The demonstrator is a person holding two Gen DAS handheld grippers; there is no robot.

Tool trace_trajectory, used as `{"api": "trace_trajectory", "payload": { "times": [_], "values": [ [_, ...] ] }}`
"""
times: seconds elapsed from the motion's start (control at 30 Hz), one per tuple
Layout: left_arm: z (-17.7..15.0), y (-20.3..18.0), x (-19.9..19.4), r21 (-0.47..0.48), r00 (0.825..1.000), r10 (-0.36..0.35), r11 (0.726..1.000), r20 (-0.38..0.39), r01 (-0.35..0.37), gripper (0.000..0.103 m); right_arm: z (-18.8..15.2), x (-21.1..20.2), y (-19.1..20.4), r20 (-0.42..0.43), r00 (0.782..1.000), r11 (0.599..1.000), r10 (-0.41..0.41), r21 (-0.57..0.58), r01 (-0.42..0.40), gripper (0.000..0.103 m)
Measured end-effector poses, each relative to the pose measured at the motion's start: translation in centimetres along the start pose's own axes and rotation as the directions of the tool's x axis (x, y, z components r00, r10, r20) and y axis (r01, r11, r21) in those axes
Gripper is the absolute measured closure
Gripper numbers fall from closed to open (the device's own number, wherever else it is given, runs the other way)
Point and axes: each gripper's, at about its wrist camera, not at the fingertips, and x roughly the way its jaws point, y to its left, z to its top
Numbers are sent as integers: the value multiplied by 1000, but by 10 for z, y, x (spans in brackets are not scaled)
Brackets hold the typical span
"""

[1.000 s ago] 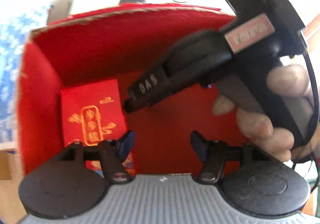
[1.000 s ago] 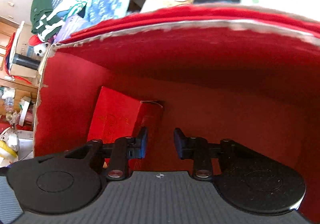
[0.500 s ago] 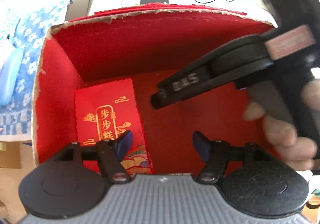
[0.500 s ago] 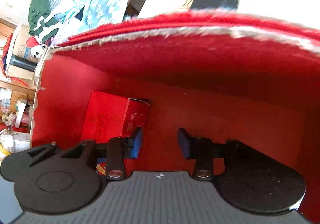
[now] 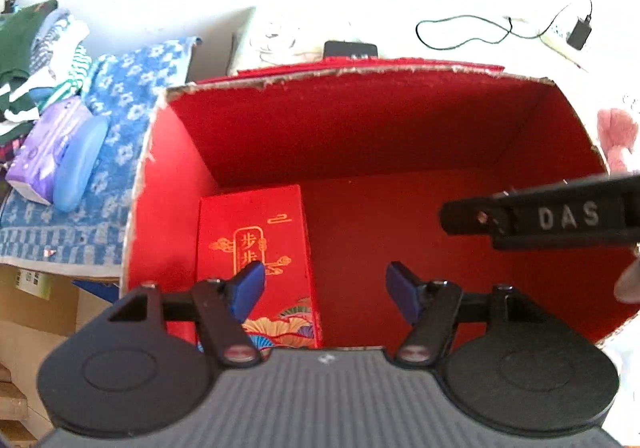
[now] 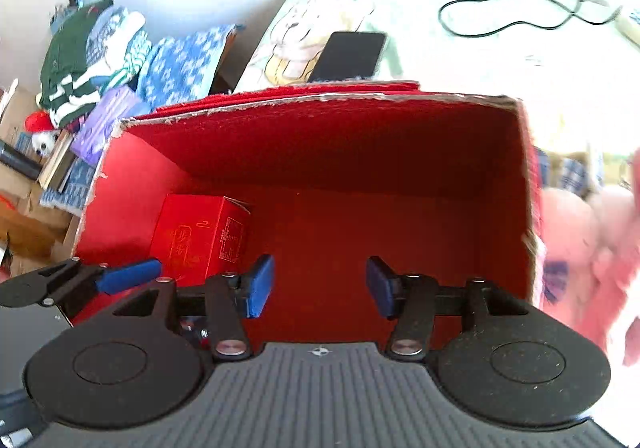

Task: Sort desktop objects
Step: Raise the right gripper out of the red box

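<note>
The left tongs (image 5: 324,284) are held released and empty over the red box (image 5: 360,120); the right tongs (image 6: 320,284) are opening, empty; a red carton (image 5: 256,248) is lying at the box's left wall.

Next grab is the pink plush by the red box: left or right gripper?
Likely right. The pink plush lies just beside the right gripper, whose opening jaws are empty. From the left gripper, it sits beyond the red box wall.
</note>
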Motion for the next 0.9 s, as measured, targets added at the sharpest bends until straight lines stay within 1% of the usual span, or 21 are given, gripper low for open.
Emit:
{"api": "trace_trajectory", "payload": {
  "times": [0.17,0.27,0.4,0.53,0.67,0.77,0.9],
  "values": [
    [-10,-3,-18,-6,999,27,1000,26,-27,32,-14,-12,-1,54,997,998,-47,44,45,49],
    [-16,-6,-24,-4,999,43,999,32,-43,32,-23,-19,-3,77,996,998,-34,58,29,49],
    [-21,-8,-26,-25,998,59,998,26,-58,31,-29,-25,1,99,995,999,-33,27,30,48],
    [-27,-9,-32,-44,996,87,995,26,-86,31,-33,-28,-2,118,993,1000,-8,29,5,42],
    [-32,-10,-41,-82,993,111,991,32,-108,30,-37,-33,-4,123,992,999,36,33,-40,42],
    [-36,-11,-47,-110,991,129,986,33,-125,29,-40,-37,-3,123,991,999,48,16,-50,42],
    [-38,-15,-54,-131,988,147,981,40,-141,25,-43,-40,-3,122,991,998,62,-3,-62,42]
  ]
}}
